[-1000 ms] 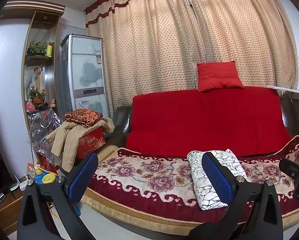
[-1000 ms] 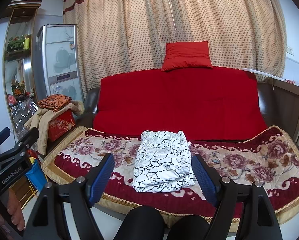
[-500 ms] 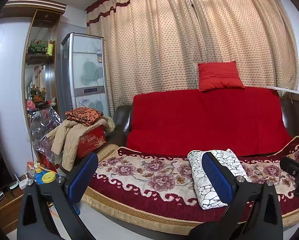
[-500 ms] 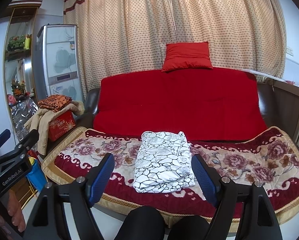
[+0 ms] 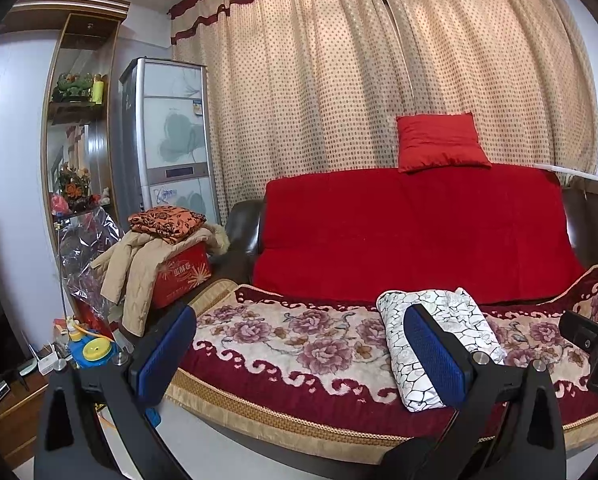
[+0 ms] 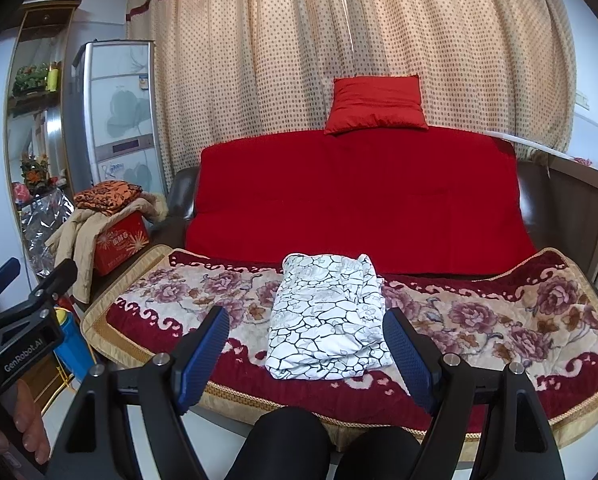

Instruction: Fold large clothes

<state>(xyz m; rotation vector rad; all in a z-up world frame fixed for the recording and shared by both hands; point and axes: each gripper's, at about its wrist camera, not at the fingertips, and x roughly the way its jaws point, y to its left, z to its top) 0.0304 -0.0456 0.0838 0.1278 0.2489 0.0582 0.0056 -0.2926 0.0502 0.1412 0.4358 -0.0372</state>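
Note:
A white garment with a black crackle print (image 6: pixel 327 320) lies folded into a neat rectangle on the floral sofa blanket (image 6: pixel 479 312), near its front edge. In the left wrist view the same folded garment (image 5: pixel 455 320) sits right of centre, partly behind a blue pad. My right gripper (image 6: pixel 307 344) hangs open in front of the sofa, its blue pads on either side of the garment in the picture but well short of it. My left gripper (image 5: pixel 299 348) is open too, with nothing between its fingers, held off the sofa's front left. In the right wrist view, the left gripper (image 6: pixel 19 280) shows at the left edge.
A red-covered sofa back (image 6: pixel 359 200) carries a red cushion (image 6: pixel 375 106). Left of the sofa a red box (image 5: pixel 179 276) holds a beige jacket and an orange patterned cloth (image 5: pixel 167 220). A tall cabinet (image 5: pixel 171 140), shelves and floor clutter (image 5: pixel 87 348) stand at left. The person's dark knees (image 6: pixel 319 448) are below.

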